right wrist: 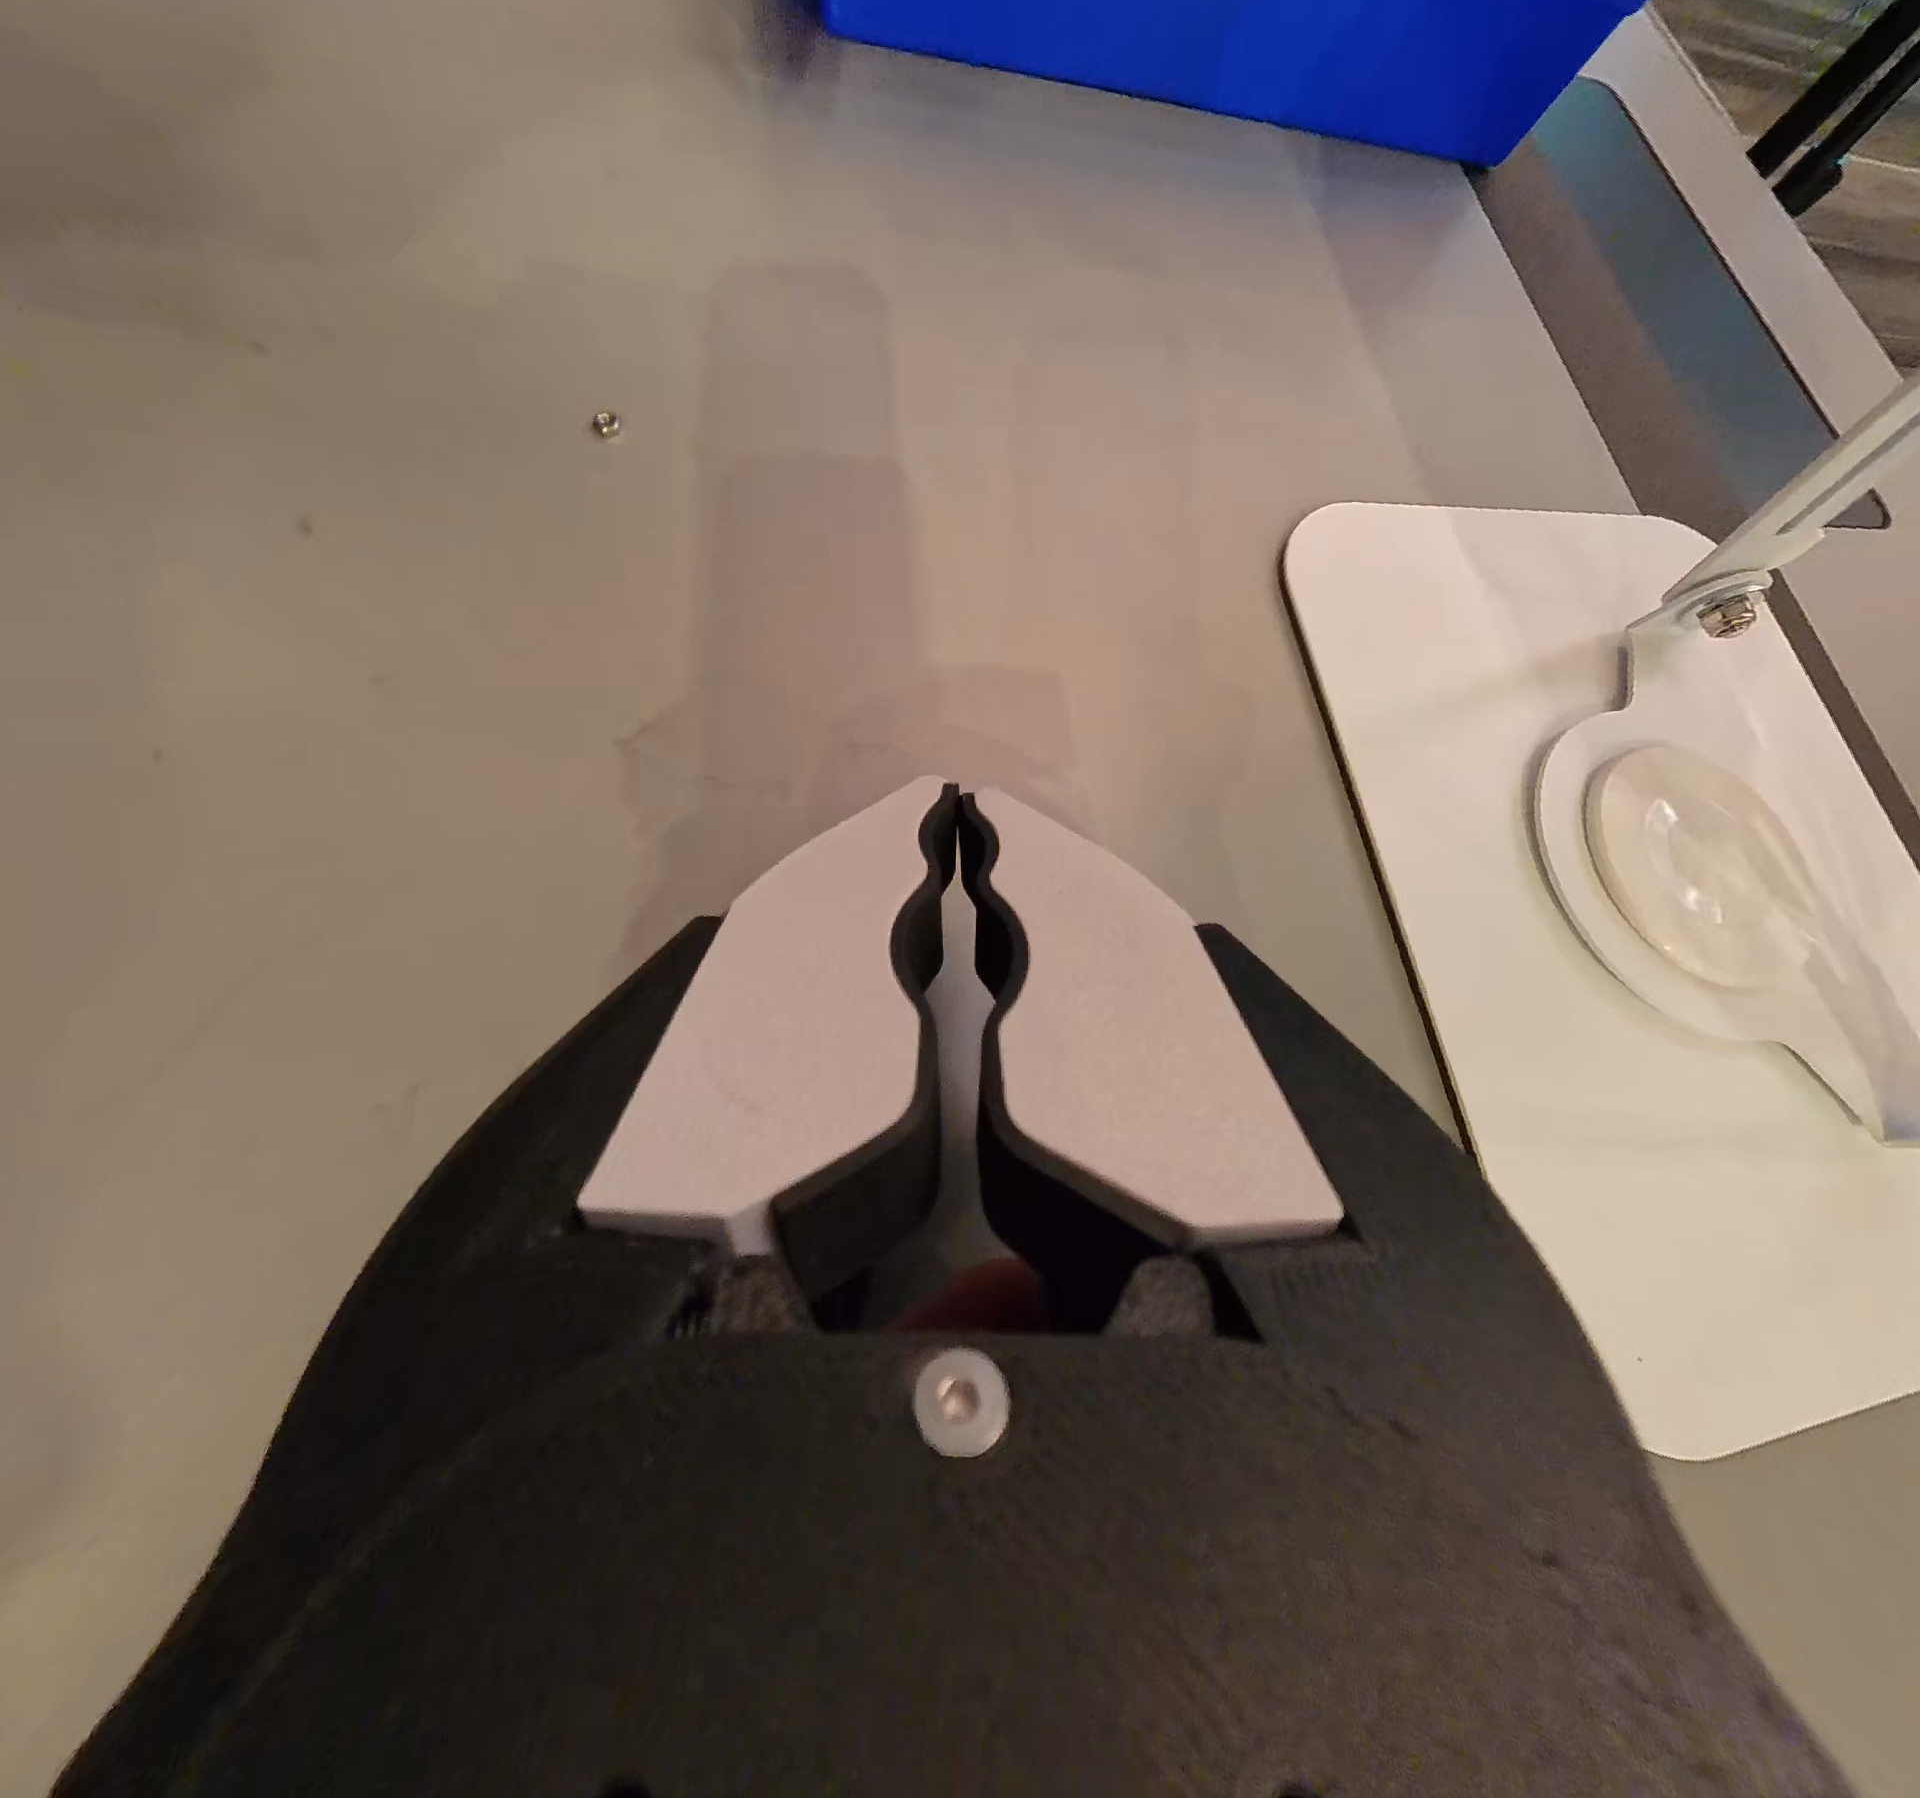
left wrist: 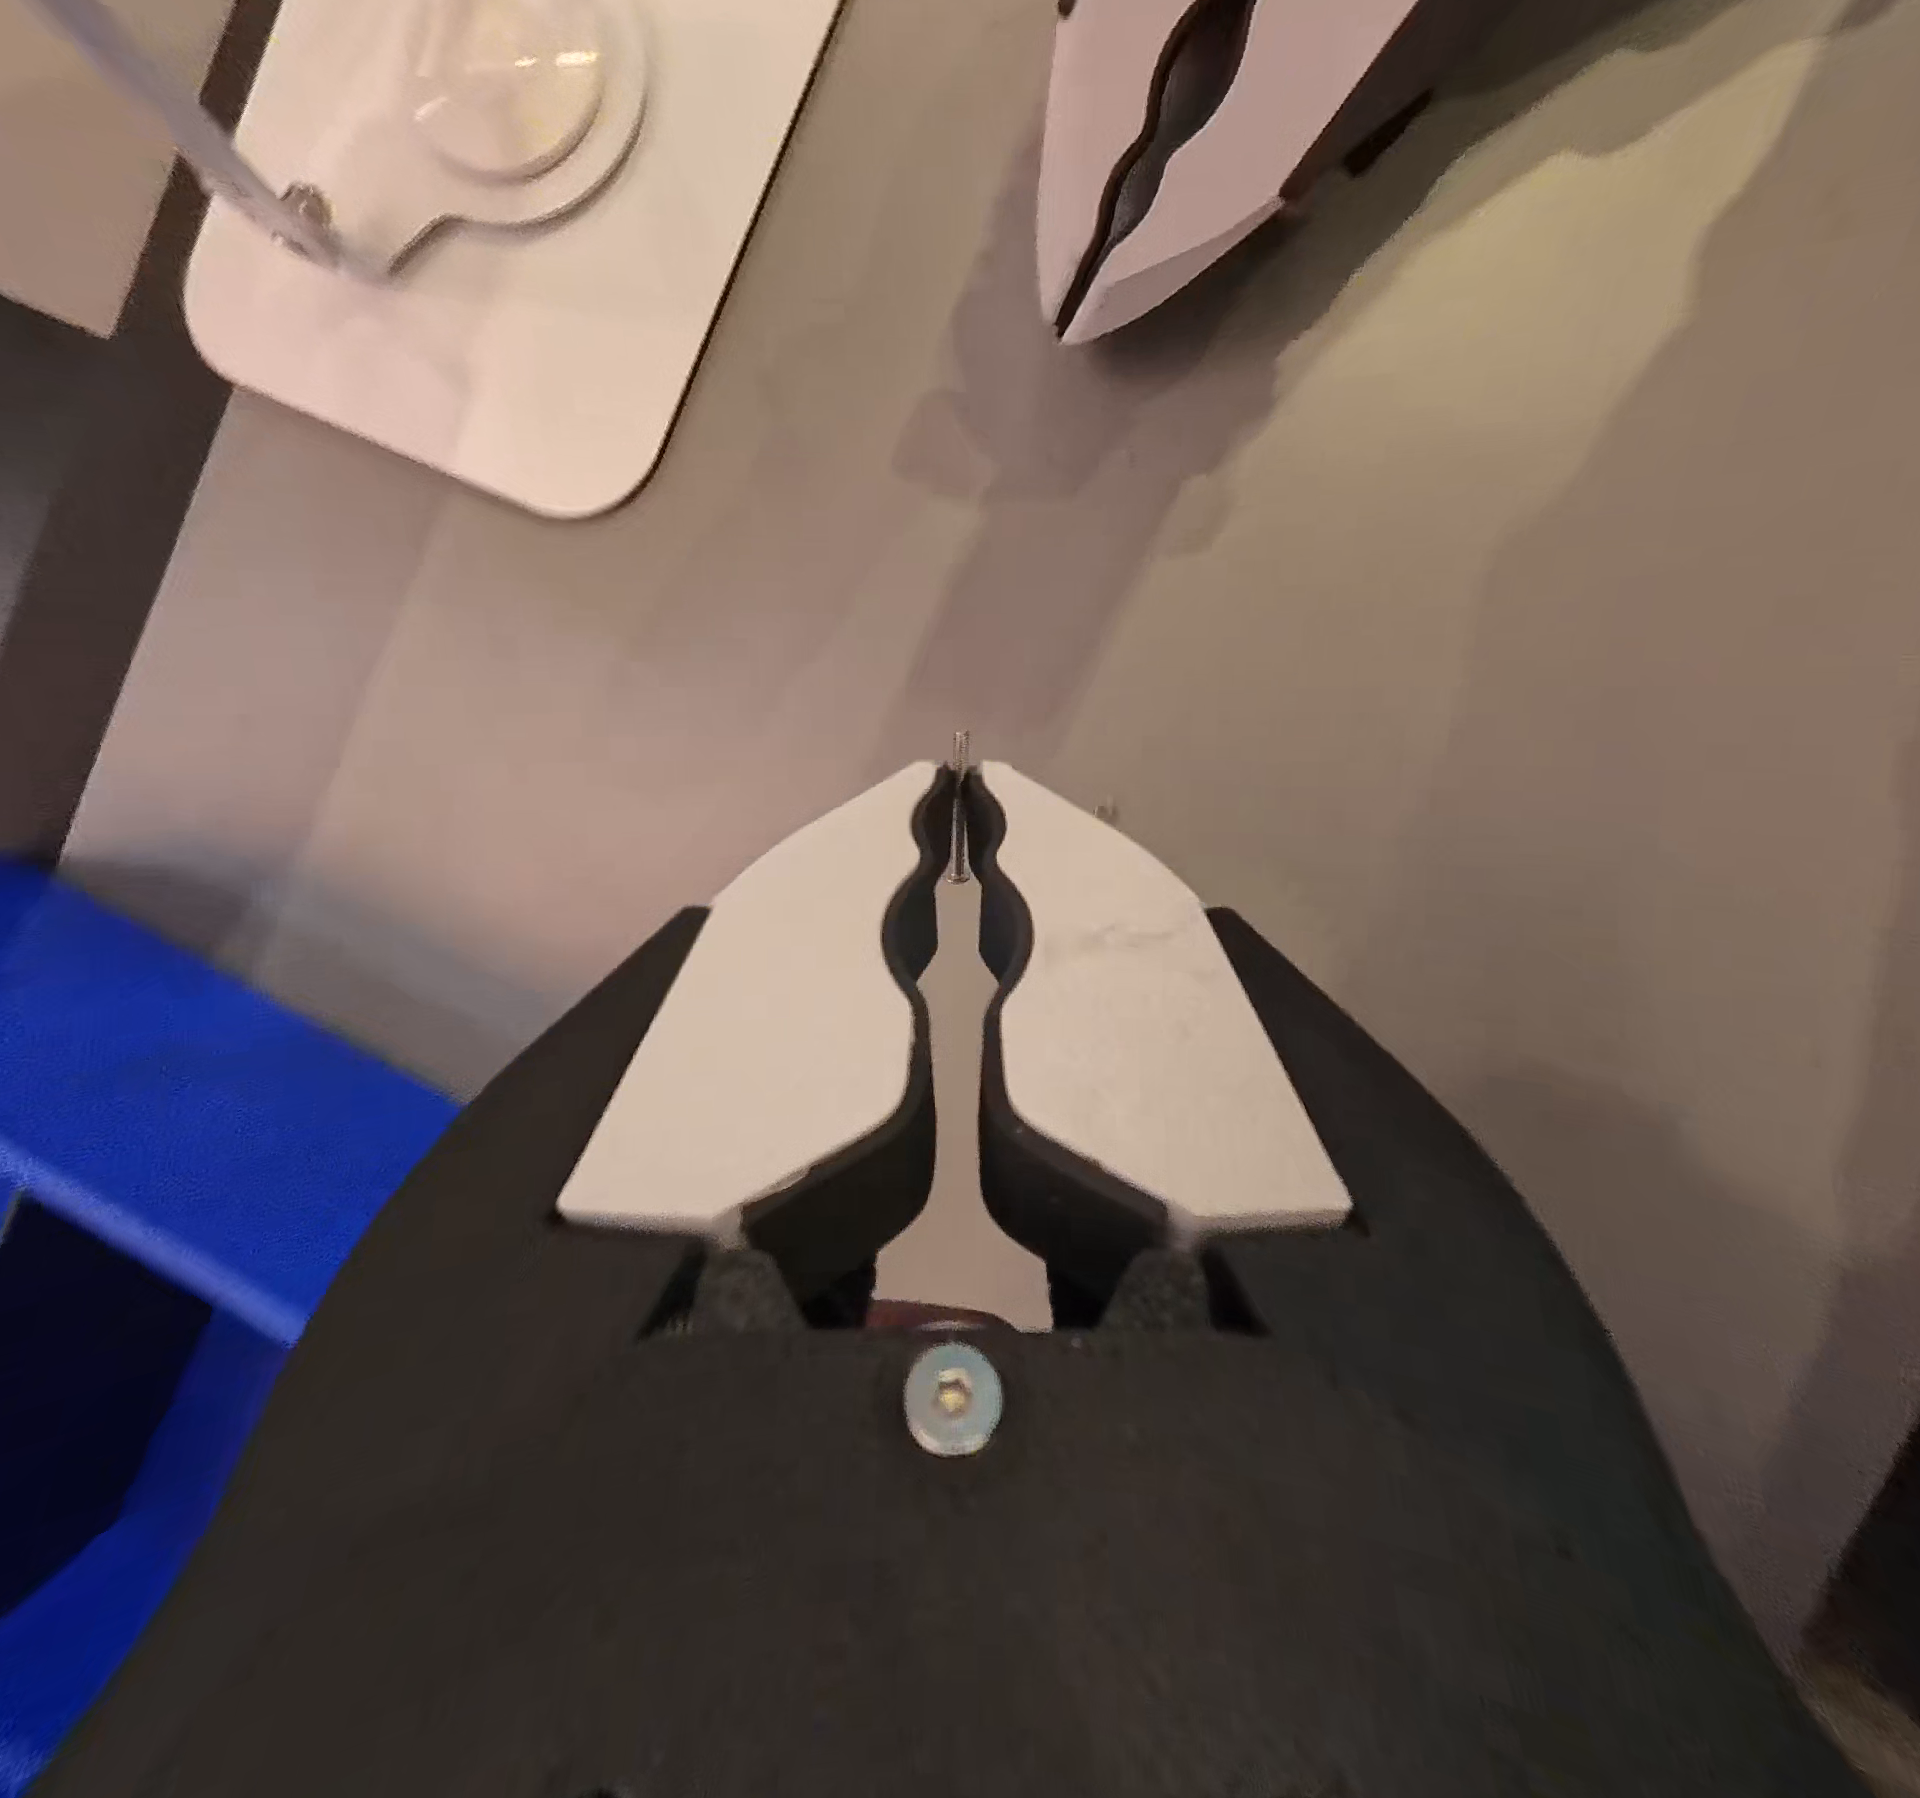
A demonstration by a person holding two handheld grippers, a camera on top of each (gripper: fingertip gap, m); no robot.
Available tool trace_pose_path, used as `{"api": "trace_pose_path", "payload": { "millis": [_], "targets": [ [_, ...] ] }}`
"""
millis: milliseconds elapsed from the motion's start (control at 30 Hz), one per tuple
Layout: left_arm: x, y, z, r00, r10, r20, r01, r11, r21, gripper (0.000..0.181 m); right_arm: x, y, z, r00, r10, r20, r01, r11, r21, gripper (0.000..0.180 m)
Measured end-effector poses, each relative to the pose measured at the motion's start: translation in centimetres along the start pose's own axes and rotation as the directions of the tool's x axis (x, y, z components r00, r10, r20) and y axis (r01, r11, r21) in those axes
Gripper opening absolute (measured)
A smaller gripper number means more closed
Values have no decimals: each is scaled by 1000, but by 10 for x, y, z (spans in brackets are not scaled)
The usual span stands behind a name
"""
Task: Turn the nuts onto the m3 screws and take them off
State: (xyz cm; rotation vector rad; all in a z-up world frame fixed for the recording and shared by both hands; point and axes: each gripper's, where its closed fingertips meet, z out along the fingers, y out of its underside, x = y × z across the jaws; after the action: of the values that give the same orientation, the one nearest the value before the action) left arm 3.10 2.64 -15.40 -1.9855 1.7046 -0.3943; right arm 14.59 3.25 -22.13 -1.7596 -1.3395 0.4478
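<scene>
Left hand-held gripper (left wrist: 961, 780) clamped on thin M3 screw (left wrist: 960, 808), tip protruding; right hand-held gripper (right wrist: 958, 798) closed, empty; nut (right wrist: 605, 422) loose on worktop (right wrist: 416, 709), far left.

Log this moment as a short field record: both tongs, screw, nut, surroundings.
left tongs: shut on the screw, whose tip pokes out past the fingertips
right tongs: shut, nothing visible between the fingers
nut: loose on the grey table, apart from both tongs
blue bin: at the table's far edge
white base plate: right of right tongs, with a clear dome
</scene>
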Motion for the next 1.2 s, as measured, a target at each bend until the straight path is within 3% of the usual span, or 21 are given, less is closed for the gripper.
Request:
{"api": "trace_pose_path", "payload": {
  "millis": [33,200,433,500,800,1200],
  "targets": [
    [6,-5,9,1000,26,-13,-25,999,30,2,1,-1,-1,1000,8,2,-8,1000,10,0],
    [21,-31,37,998,55,-43,-47,984,170,2,0,-17,-11,998,48,36,-52,990,132,3],
    [18,-42,61,991,128,49,-135,974,182,2,-4,-50,-30,966,190,176,-240,910,338,6],
    [18,-43,68,975,191,112,-205,969,135,2,-5,-52,-30,961,205,185,-259,901,348,7],
    [28,-77,67,946,257,197,-302,919,254,2,-4,-54,-34,961,204,188,-262,890,373,8],
    [30,-82,70,938,268,220,-323,907,270,2,-6,-56,-36,966,182,186,-242,889,388,3]
  ]
}}
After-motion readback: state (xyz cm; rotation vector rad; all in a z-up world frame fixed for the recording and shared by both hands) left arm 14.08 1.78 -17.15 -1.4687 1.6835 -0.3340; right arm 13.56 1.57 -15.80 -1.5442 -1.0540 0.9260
